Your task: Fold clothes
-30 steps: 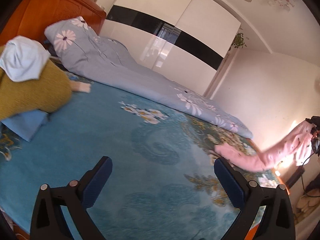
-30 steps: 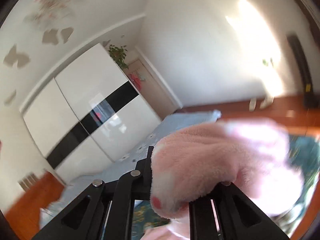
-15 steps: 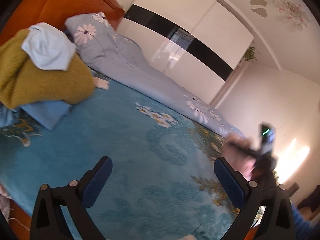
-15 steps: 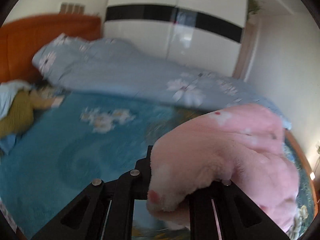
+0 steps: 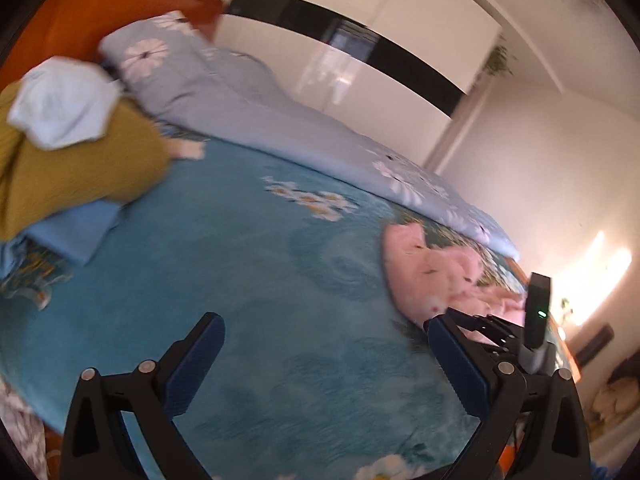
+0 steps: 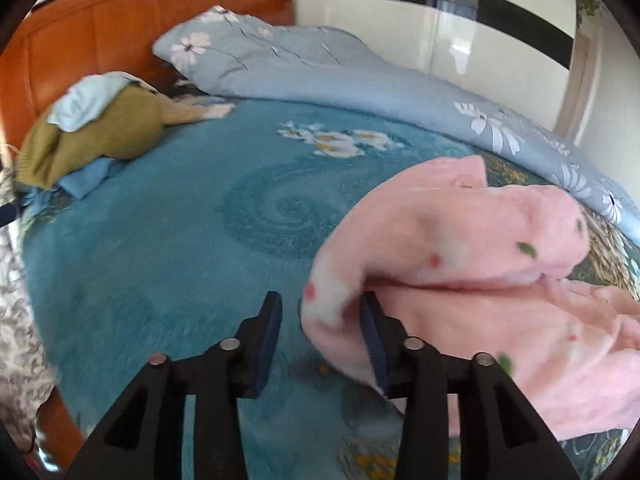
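Note:
A fluffy pink garment (image 6: pixel 472 264) with small red and green spots lies bunched on the teal bedspread (image 6: pixel 168 240). It also shows in the left wrist view (image 5: pixel 432 272), far right. My right gripper (image 6: pixel 320 320) is open, its jaws apart, with a hem of the pink garment lying loose between them against the right finger. My left gripper (image 5: pixel 324 356) is wide open and empty above the bedspread (image 5: pixel 240 280), left of the garment. The right gripper's body (image 5: pixel 504 332) appears beside my left gripper's right finger.
A pile of clothes, mustard (image 6: pixel 92 136), pale blue and white (image 5: pixel 60 108), sits by the orange headboard (image 6: pixel 80 32). A grey-blue floral duvet (image 6: pixel 360 76) runs along the bed's far side. A white wardrobe (image 5: pixel 380 28) stands behind. The bed's near edge is at lower left.
The right gripper swung down to the bed with the pink garment and its jaws opened, letting the cloth go. The left gripper turned right, so the garment came into its view.

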Demonstrator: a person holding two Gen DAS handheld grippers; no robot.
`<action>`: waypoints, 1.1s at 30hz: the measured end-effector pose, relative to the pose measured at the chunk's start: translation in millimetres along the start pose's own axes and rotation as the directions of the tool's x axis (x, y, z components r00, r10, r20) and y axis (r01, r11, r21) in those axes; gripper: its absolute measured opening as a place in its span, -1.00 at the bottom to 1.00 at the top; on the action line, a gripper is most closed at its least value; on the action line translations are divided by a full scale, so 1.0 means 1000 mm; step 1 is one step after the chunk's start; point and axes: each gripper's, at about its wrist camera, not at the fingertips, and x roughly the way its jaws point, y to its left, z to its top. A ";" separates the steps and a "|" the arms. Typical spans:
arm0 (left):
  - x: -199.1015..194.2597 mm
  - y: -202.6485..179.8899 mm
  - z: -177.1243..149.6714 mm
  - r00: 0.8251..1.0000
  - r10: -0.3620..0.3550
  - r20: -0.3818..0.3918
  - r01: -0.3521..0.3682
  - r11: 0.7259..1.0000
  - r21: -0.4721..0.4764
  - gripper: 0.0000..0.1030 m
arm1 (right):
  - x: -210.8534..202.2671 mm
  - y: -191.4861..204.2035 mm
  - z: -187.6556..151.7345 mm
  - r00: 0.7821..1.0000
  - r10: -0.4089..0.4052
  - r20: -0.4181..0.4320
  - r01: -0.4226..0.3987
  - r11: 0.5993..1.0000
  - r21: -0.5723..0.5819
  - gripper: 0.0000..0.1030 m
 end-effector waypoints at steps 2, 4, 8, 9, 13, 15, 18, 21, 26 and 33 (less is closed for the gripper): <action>0.025 -0.035 0.013 0.999 -0.047 -0.018 0.048 0.996 0.073 1.00 | -0.024 -0.019 -0.013 0.999 0.011 0.041 -0.012 0.999 0.033 0.02; 0.056 -0.072 0.025 0.995 -0.090 -0.048 0.096 0.984 0.148 1.00 | -0.048 -0.046 -0.028 0.997 0.001 0.083 -0.009 0.995 0.095 0.02; 0.127 -0.144 0.043 0.986 -0.112 -0.127 0.142 0.954 0.265 1.00 | -0.093 -0.111 -0.057 0.987 -0.054 0.153 0.014 0.967 0.255 0.03; 0.146 -0.159 0.046 0.984 -0.106 -0.145 0.145 0.946 0.289 1.00 | -0.099 -0.136 -0.064 0.984 -0.083 0.156 0.028 0.945 0.326 0.03; 0.213 -0.211 0.054 0.972 -0.076 -0.224 0.157 0.915 0.371 1.00 | -0.123 -0.225 -0.086 0.973 -0.175 0.153 0.060 0.825 0.562 0.03; 0.245 -0.230 0.056 0.967 -0.039 -0.253 0.144 0.899 0.413 1.00 | -0.132 -0.264 -0.092 0.967 -0.212 0.145 0.068 0.755 0.652 0.03; 0.287 -0.244 0.054 0.951 0.051 -0.304 0.096 0.888 0.450 1.00 | -0.141 -0.298 -0.085 0.955 -0.271 0.122 0.112 0.708 0.697 0.03; 0.315 -0.251 0.049 0.933 0.076 -0.353 0.096 0.890 0.446 1.00 | -0.142 -0.325 -0.074 0.949 -0.301 0.094 0.144 0.679 0.720 0.03; 0.340 -0.243 0.042 0.901 0.061 -0.430 0.107 0.928 0.356 0.42 | -0.120 -0.348 -0.062 0.958 -0.282 0.059 0.140 0.634 0.760 0.03; 0.334 -0.227 0.054 0.917 0.061 -0.393 0.075 0.944 0.321 -0.22 | -0.088 -0.362 -0.067 0.960 -0.277 -0.034 0.181 0.527 0.831 0.03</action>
